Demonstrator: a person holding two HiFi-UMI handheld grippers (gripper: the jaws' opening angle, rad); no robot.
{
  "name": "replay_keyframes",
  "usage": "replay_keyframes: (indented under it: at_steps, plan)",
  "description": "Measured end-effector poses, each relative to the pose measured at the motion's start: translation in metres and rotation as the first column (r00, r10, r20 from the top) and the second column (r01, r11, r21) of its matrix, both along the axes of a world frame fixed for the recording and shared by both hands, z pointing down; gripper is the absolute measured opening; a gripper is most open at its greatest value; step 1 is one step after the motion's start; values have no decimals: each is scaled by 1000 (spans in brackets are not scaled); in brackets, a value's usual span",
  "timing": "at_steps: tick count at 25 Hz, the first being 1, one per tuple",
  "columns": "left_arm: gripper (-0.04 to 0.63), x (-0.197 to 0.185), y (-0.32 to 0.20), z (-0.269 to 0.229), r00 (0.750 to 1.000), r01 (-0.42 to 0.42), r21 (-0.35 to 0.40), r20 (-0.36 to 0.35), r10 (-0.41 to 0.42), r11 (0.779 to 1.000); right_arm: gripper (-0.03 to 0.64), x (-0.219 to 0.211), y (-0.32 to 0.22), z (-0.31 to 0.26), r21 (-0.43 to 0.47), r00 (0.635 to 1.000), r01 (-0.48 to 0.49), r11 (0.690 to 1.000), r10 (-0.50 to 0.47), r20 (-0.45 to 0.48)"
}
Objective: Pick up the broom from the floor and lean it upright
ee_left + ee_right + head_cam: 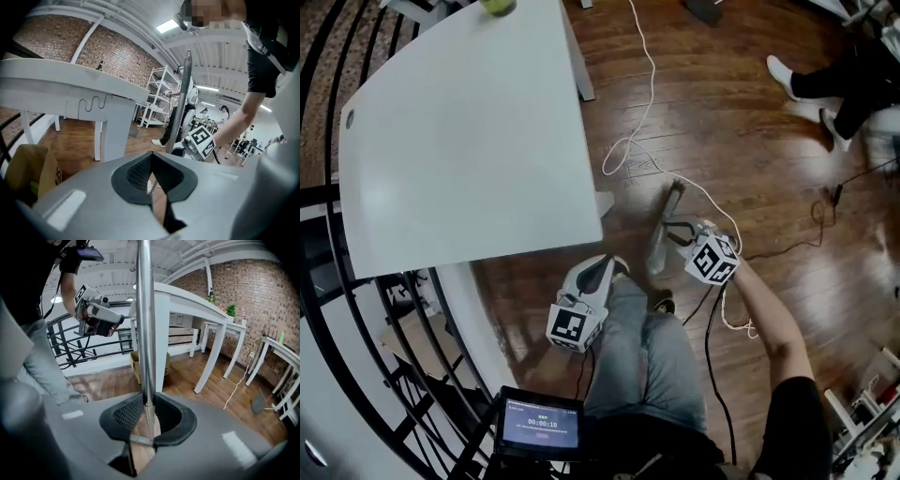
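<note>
The broom's metal pole (144,333) stands nearly upright between the pads of my right gripper (145,420), which is shut on it low down. From the head view I look almost straight down the grey pole (664,234); my right gripper (675,232) grips it beside my right knee. My left gripper (617,266) hangs over my left thigh near the table corner, apart from the broom. In the left gripper view its jaws (152,176) are shut with nothing between them, and the pole (184,93) rises ahead with the right gripper's marker cube (202,140) next to it.
A white table (459,131) fills the upper left, with a black railing (356,309) to its left. A white cable (642,103) and a black cable (787,246) trail over the wood floor. Another person's feet (811,89) are at the upper right. A cardboard box (137,363) sits by the table leg.
</note>
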State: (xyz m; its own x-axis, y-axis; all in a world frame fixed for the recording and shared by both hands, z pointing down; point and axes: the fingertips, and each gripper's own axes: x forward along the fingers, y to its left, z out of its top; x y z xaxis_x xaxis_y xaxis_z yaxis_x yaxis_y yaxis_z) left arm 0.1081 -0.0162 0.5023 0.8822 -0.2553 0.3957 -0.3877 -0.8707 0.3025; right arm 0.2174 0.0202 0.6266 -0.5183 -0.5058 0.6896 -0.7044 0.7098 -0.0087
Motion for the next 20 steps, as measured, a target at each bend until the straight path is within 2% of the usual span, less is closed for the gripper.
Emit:
replay_keyframes:
  at_steps: [4,10,16,20]
  plan:
    - [20,16,7,10,999,27,8,38,-27,1000,80,8,-13,31,-39,993,116,992,-115,24]
    - [20,38,2,20,988,129,44,74,-132,991,80,6,-41,77,-54,967,252,966,-249,57]
    - [20,38,10,32,972,220,21,79,-221,975,80,-8,-66,99,-36,952,294,955,-290,95]
    - [20,30,13,34,966,246,15,77,-247,969,81,-22,-64,101,-23,928,368,930,-366,67]
